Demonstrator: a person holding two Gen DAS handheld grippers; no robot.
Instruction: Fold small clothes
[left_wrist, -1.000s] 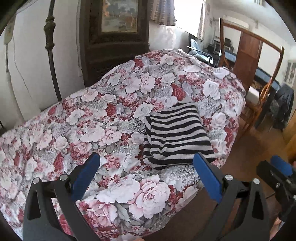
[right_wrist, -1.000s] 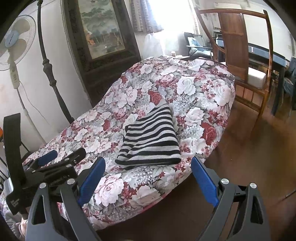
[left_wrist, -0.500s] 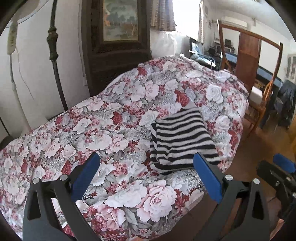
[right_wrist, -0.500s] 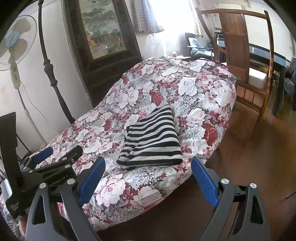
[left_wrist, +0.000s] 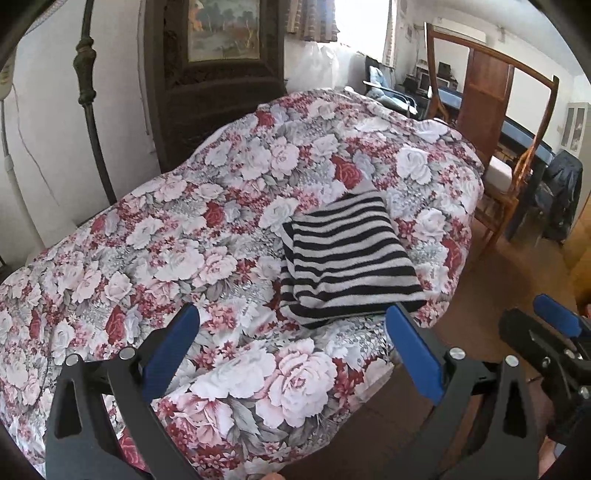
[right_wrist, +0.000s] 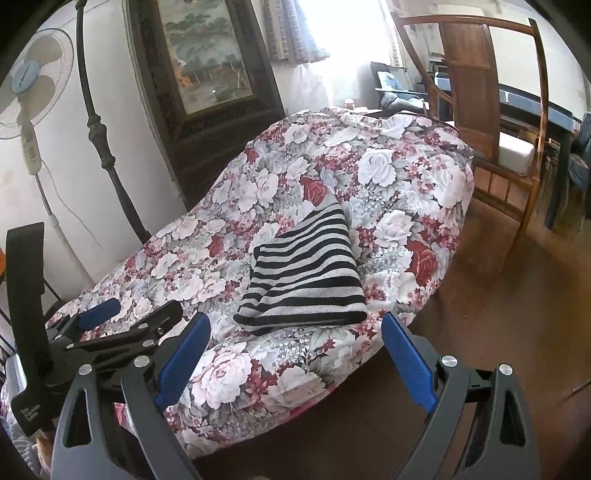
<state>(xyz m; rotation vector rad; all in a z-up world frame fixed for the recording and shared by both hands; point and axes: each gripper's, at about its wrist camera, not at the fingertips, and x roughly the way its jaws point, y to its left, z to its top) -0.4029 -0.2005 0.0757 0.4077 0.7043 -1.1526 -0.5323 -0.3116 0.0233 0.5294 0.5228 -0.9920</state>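
Note:
A folded black-and-white striped garment lies flat on the floral quilt near the bed's right edge; it also shows in the right wrist view. My left gripper is open and empty, held back from the bed in front of the garment. My right gripper is open and empty, also short of the garment. The right gripper appears at the right edge of the left wrist view. The left gripper appears at the left of the right wrist view.
The floral quilt covers the whole bed. A dark framed painting and a standing fan are against the wall behind. A wooden chair stands right of the bed on a wooden floor.
Both grippers have drawn back and risen a little from the bed, so the garment looks smaller and farther. The garment has not moved. Both stay open.

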